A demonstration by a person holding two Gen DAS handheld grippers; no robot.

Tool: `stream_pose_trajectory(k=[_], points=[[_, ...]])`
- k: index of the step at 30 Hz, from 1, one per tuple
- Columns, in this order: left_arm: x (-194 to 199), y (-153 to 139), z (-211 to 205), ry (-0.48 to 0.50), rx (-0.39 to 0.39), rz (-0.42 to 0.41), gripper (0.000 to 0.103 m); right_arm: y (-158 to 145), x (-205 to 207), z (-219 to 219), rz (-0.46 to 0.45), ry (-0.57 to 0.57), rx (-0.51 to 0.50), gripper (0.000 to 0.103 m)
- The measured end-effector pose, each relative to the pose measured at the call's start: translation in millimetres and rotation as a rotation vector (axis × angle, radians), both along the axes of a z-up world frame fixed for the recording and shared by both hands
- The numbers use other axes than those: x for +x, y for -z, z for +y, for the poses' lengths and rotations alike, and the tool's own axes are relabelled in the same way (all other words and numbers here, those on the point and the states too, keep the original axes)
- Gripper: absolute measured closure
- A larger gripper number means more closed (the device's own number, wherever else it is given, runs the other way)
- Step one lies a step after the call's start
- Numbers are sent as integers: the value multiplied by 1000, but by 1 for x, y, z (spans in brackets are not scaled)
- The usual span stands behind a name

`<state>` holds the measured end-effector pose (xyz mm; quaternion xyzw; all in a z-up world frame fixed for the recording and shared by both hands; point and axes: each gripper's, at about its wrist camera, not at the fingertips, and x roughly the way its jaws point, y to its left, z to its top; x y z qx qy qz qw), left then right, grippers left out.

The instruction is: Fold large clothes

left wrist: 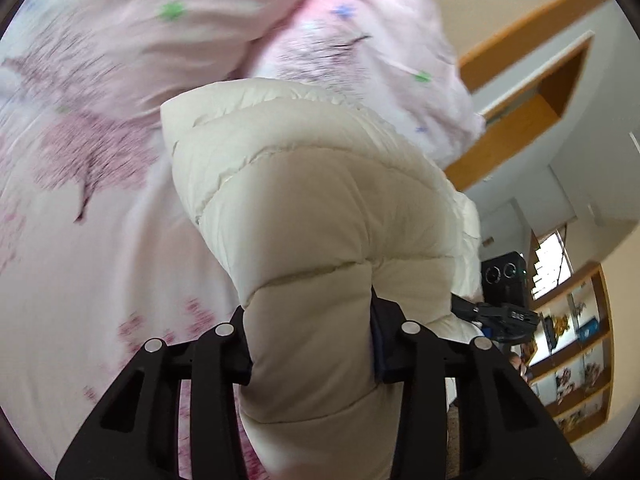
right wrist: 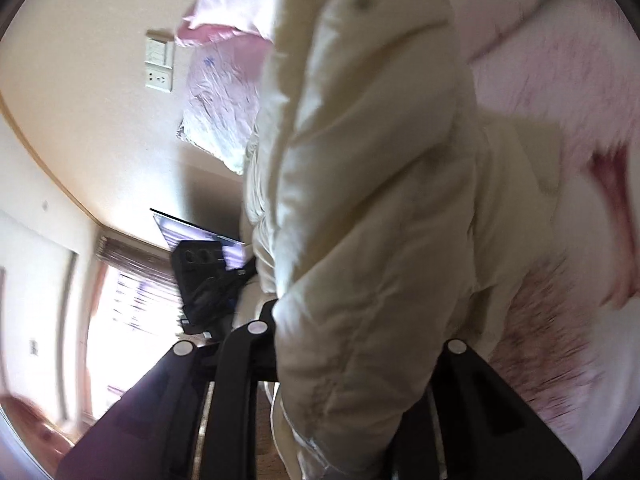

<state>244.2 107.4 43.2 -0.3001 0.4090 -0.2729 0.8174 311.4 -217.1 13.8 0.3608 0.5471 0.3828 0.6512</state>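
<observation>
A cream quilted puffer jacket (left wrist: 312,200) hangs lifted above a bed with a pink flowered cover (left wrist: 80,160). My left gripper (left wrist: 312,340) is shut on a padded fold of the jacket, which bulges between and over its black fingers. In the right wrist view the same jacket (right wrist: 360,200) drapes over my right gripper (right wrist: 352,352), which is shut on its fabric; the fingertips are hidden by cloth. The right gripper also shows in the left wrist view (left wrist: 504,312), just right of the jacket. The left gripper shows in the right wrist view (right wrist: 204,280), left of the jacket.
Pink pillows (left wrist: 360,32) lie at the head of the bed. A wooden shelf unit (left wrist: 576,352) with small items stands at the right. A wall socket panel (right wrist: 160,64) and a bright window (right wrist: 132,300) are on the walls.
</observation>
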Motion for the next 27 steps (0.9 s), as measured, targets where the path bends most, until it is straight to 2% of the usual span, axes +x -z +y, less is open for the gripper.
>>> stream_pose_trajectory(k=[3, 4, 5, 6, 7, 8, 9, 11, 14, 18, 20, 22, 23, 24, 25, 27], points=[[0, 14, 10, -29, -7, 45, 48, 20, -4, 4, 123, 49, 70, 81], [1, 18, 12, -38, -3, 62, 42, 28, -6, 5, 164, 61, 55, 78], [1, 22, 16, -38, -5, 75, 40, 33, -9, 5, 183, 73, -22, 68], [1, 22, 17, -28, -15, 79, 39, 29, -12, 3, 159, 88, -109, 58], [0, 21, 17, -15, -22, 75, 38, 21, -17, 0, 107, 109, -197, 53], [-2, 19, 16, -9, -15, 70, 36, 9, -23, -5, 35, 134, -278, 42], [-1, 17, 15, -6, 0, 64, 35, 1, -27, -10, -4, 153, -319, 27], [-1, 16, 13, 1, 21, 65, 31, -6, -33, -21, -45, 185, -370, 13], [4, 18, 9, 11, 21, 77, 29, 7, -27, -24, 13, 165, -391, 13], [5, 20, 7, 24, 26, 81, 28, 55, -11, -25, 163, 95, -238, 13], [8, 23, 8, 30, 18, 92, 28, 58, -3, -18, 142, 66, -212, 10], [12, 27, 8, 36, 3, 102, 27, 61, 4, -11, 144, 31, -204, 11], [12, 30, 8, 33, -6, 106, 27, 59, 3, -10, 125, 21, -184, 20], [12, 32, 9, 22, -17, 105, 27, 60, 5, -10, 122, 6, -164, 38], [11, 33, 10, 13, -20, 98, 29, 61, 6, -9, 117, 1, -141, 46], [8, 31, 11, 8, -16, 75, 40, 56, 7, -10, 78, -4, -81, 74]])
